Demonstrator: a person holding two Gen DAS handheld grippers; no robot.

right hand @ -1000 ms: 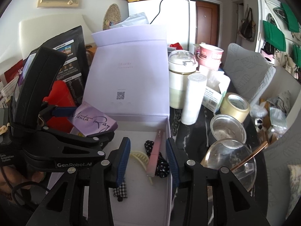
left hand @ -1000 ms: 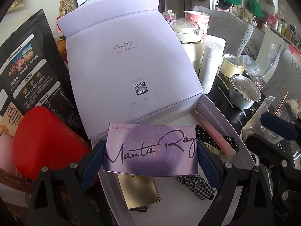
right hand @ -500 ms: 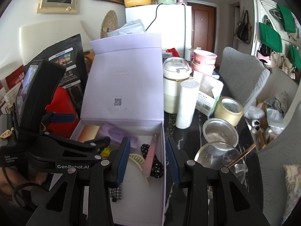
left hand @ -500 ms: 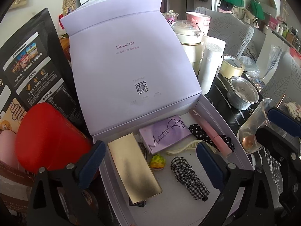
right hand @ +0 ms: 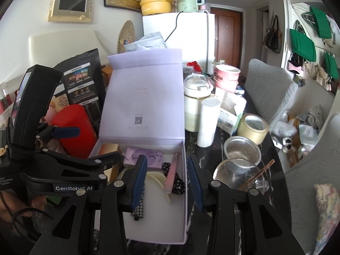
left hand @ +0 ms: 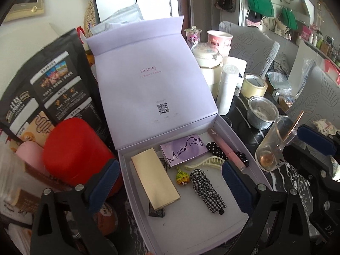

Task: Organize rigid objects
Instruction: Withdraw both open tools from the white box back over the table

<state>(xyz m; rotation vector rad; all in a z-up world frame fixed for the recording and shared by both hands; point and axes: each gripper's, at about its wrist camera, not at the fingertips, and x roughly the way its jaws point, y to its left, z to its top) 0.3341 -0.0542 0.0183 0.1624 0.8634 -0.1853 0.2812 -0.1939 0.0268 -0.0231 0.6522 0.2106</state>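
An open lilac box (left hand: 244, 140) (right hand: 184, 170) stands with its lid upright. Inside lie a purple "Manta Ray" carton (left hand: 183, 149) (right hand: 146, 157), a gold box (left hand: 155, 180), a pink tube (left hand: 225, 148) (right hand: 172, 173), a cream hair claw (left hand: 206, 163), a checked scrunchie (left hand: 207, 191), a dotted scrunchie (left hand: 214, 147) and a small green candy (left hand: 181, 176). My left gripper (left hand: 167, 187) is open and empty above the box's near half. My right gripper (right hand: 166, 180) is open and empty over the box's right side.
Left of the box stand a red container (left hand: 74, 153) and a black snack bag (left hand: 46, 89). To the right are a glass cup with a copper stick (left hand: 274, 146), a steel bowl (left hand: 262, 111), a tape roll (left hand: 254, 86), a white cylinder (left hand: 228, 89) and a cream jar (left hand: 207, 59).
My left gripper let go of the "Manta Ray" carton, which now lies in the box at the back. The left gripper opened and pulled back and up. The right gripper rose slightly.
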